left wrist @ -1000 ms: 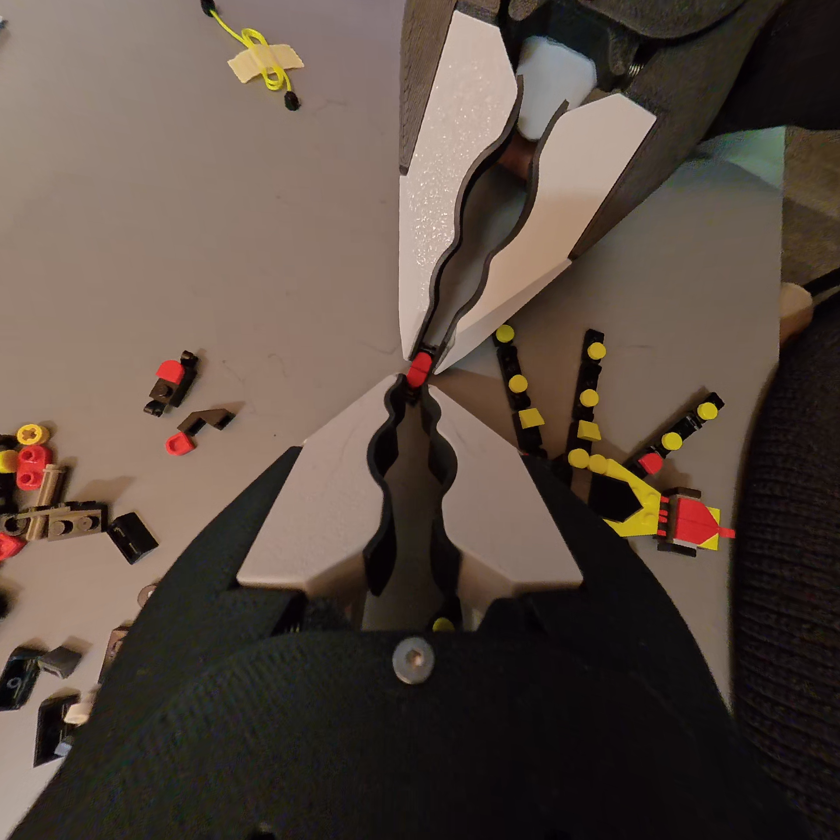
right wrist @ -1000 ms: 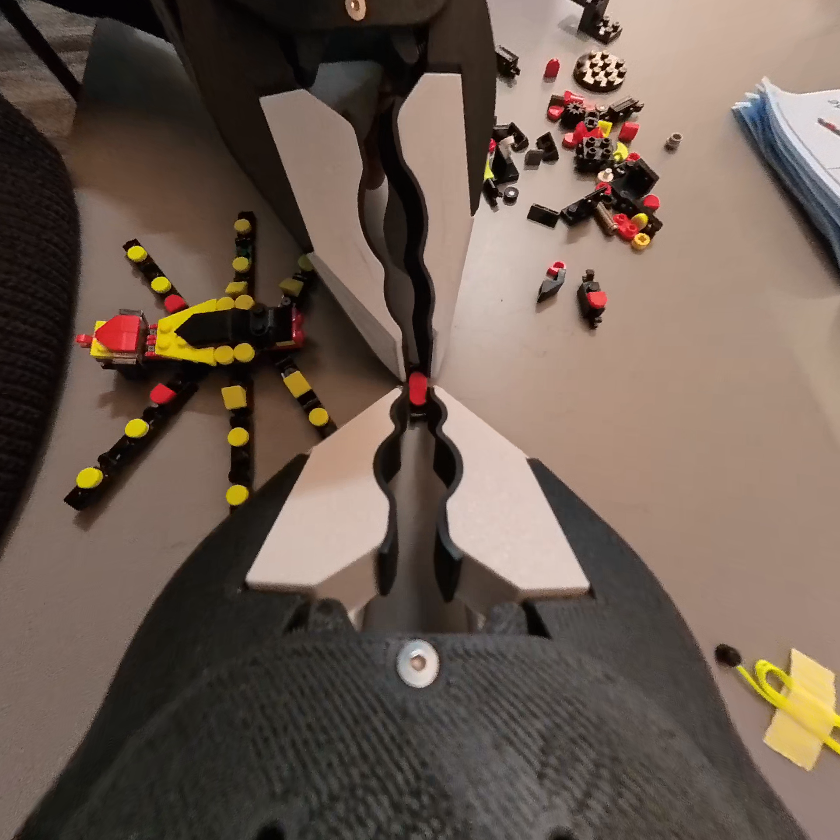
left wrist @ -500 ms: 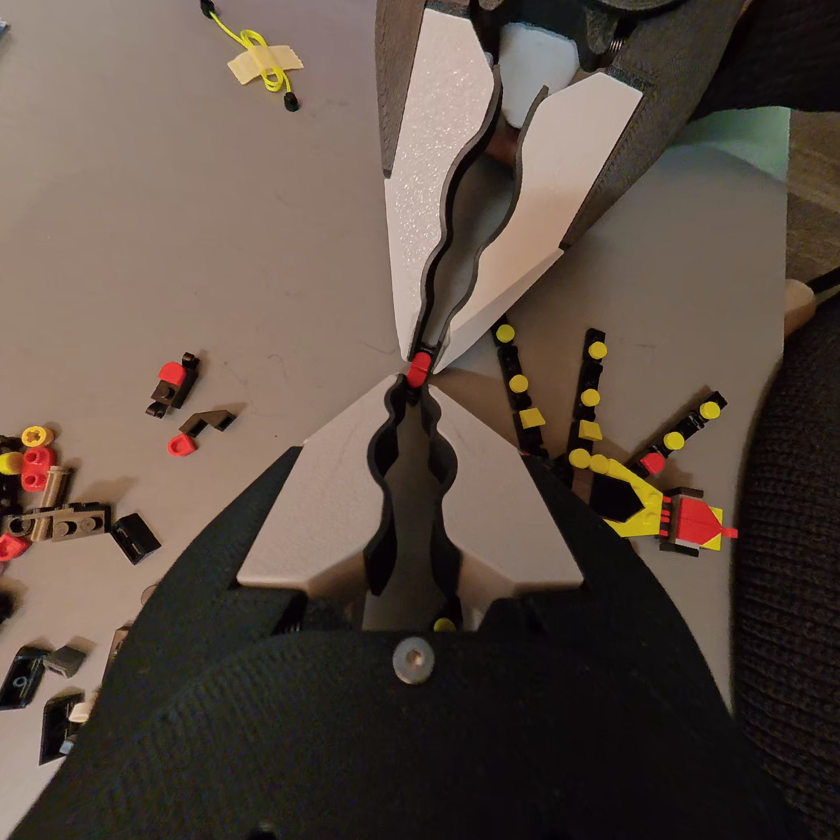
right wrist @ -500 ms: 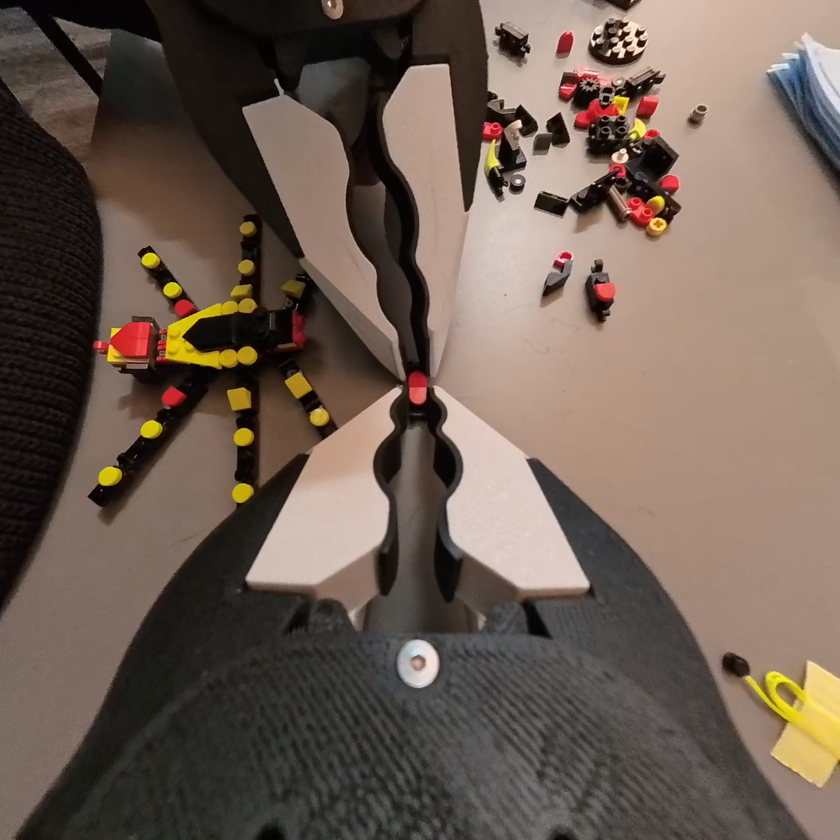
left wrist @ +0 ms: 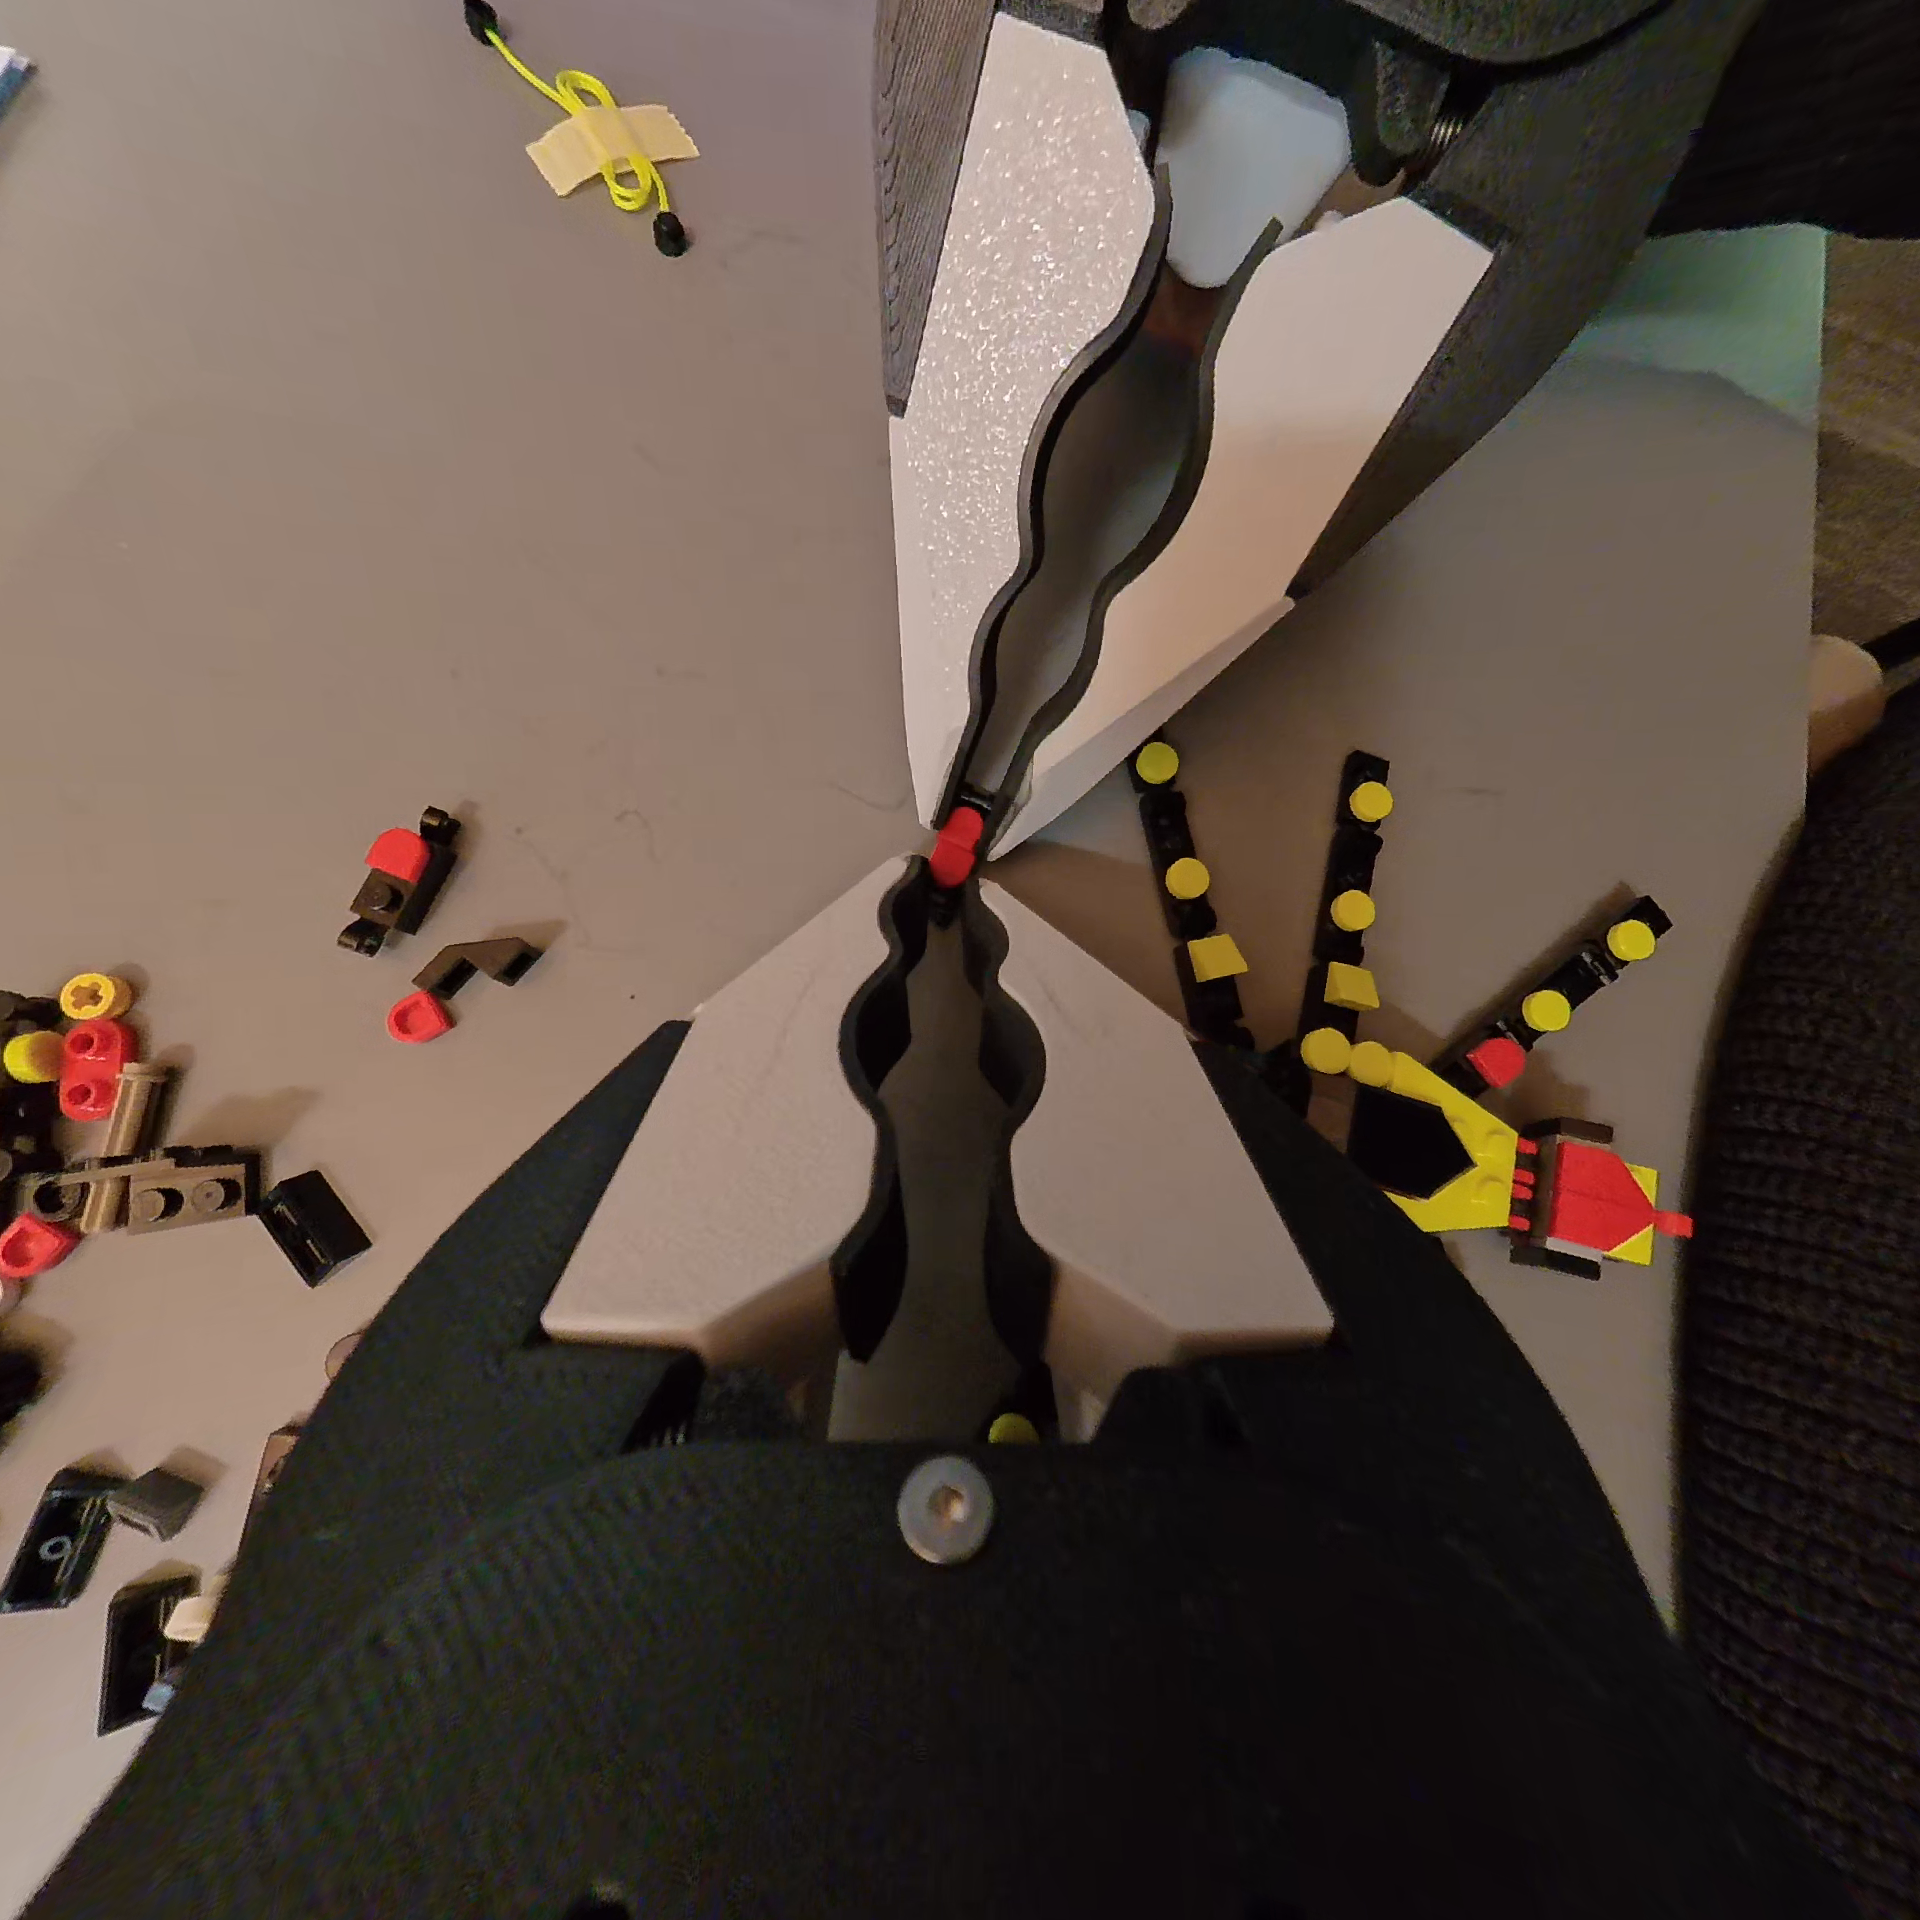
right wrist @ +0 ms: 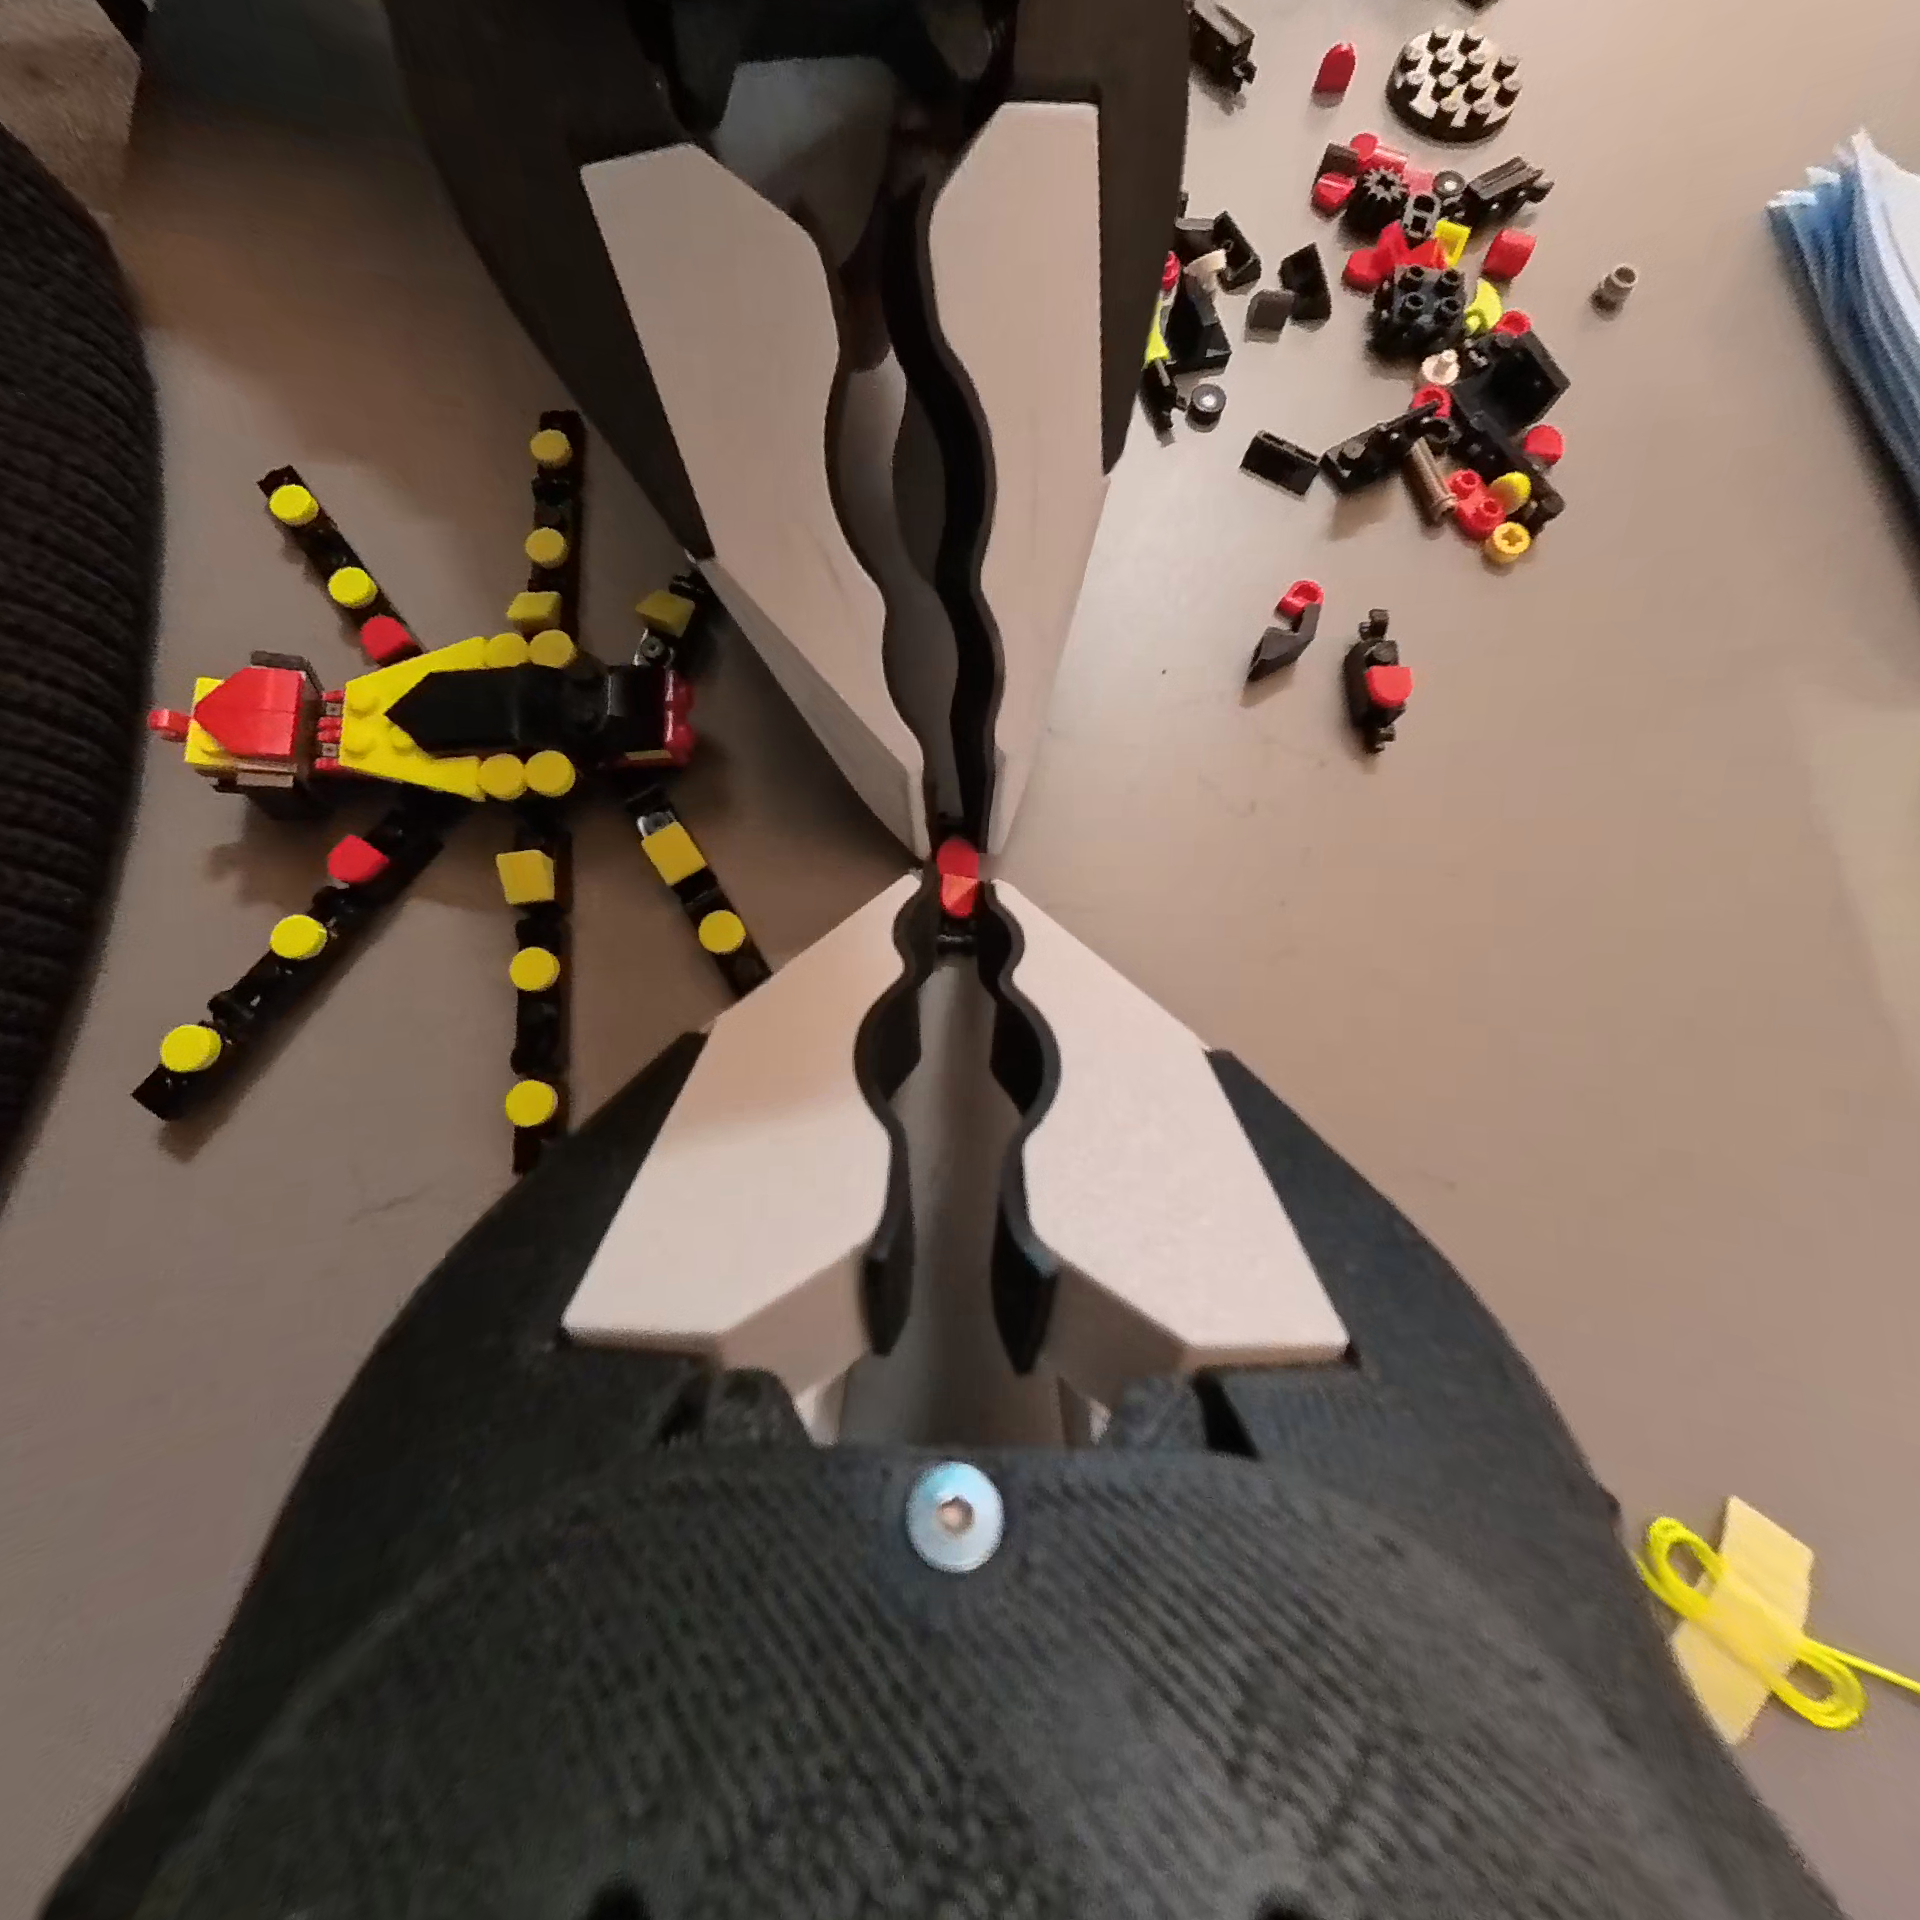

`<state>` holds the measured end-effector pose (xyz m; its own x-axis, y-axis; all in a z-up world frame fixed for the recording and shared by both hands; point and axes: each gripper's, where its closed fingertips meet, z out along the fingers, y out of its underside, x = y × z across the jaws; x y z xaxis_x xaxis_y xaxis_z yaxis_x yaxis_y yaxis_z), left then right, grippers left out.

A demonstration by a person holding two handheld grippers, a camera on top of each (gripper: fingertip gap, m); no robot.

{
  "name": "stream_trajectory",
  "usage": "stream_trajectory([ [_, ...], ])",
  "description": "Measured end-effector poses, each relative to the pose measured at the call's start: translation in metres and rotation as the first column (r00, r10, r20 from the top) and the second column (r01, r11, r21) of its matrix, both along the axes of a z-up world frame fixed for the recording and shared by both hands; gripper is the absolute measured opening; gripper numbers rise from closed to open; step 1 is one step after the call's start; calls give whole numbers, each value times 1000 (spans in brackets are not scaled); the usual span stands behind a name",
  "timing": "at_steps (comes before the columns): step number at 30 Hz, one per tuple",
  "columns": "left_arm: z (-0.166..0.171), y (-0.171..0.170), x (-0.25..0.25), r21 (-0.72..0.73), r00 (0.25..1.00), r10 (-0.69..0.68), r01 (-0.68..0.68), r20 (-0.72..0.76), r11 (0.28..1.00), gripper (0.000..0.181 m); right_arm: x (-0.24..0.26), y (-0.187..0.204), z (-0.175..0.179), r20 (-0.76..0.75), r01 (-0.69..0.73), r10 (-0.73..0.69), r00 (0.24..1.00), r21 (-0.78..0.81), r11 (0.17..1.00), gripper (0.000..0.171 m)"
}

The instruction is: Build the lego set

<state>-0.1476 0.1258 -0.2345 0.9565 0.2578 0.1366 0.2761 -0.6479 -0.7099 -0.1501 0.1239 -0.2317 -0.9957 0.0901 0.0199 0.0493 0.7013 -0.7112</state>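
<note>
My left gripper [left wrist: 940, 896] and right gripper [right wrist: 956, 916] meet tip to tip above the table. Both are shut on one small red-and-black lego piece [left wrist: 956, 840], which also shows in the right wrist view [right wrist: 956, 871]. The right gripper [left wrist: 974, 805] comes in from the top of the left wrist view. The left gripper [right wrist: 956, 821] comes in from the top of the right wrist view. The yellow, black and red spider model [right wrist: 468, 707] lies flat on the table beside the grippers, legs spread; in the left wrist view [left wrist: 1455, 1143] my gripper partly hides it.
A pile of loose bricks [right wrist: 1434, 312] lies beyond the left gripper, also seen in the left wrist view [left wrist: 104, 1143]. Two small red-and-black pieces [right wrist: 1371, 675] [right wrist: 1283, 634] lie apart. There is a taped yellow cord [left wrist: 613, 145], a blue paper stack [right wrist: 1860, 312] and dark knit fabric [left wrist: 1818, 1247]. Both grippers' tips are close together, under 4 cm apart.
Both grippers stay shut tip to tip on the piece. The pair has drifted slightly, and the right gripper has tilted a little, showing more of the red part.
</note>
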Motion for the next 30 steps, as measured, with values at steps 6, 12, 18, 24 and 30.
stream_trajectory([
  [6,0,0,0,5,1000,2,-2,6,1000,4,0,0,-1,-20,-39,39,999,-4,999,6],
  [12,0,0,0,5,1000,5,-5,5,1000,4,1,0,-1,-39,-58,57,998,-28,998,6],
  [18,0,0,0,3,1000,11,-11,2,1000,4,0,-2,0,-118,-58,60,991,24,998,7],
  [24,0,0,0,6,1000,18,-18,12,1000,4,-1,-1,6,-96,-36,35,995,-8,999,29],
  [30,1,2,0,42,989,63,-70,135,997,4,-4,6,11,-202,-35,32,979,-9,999,39],
])
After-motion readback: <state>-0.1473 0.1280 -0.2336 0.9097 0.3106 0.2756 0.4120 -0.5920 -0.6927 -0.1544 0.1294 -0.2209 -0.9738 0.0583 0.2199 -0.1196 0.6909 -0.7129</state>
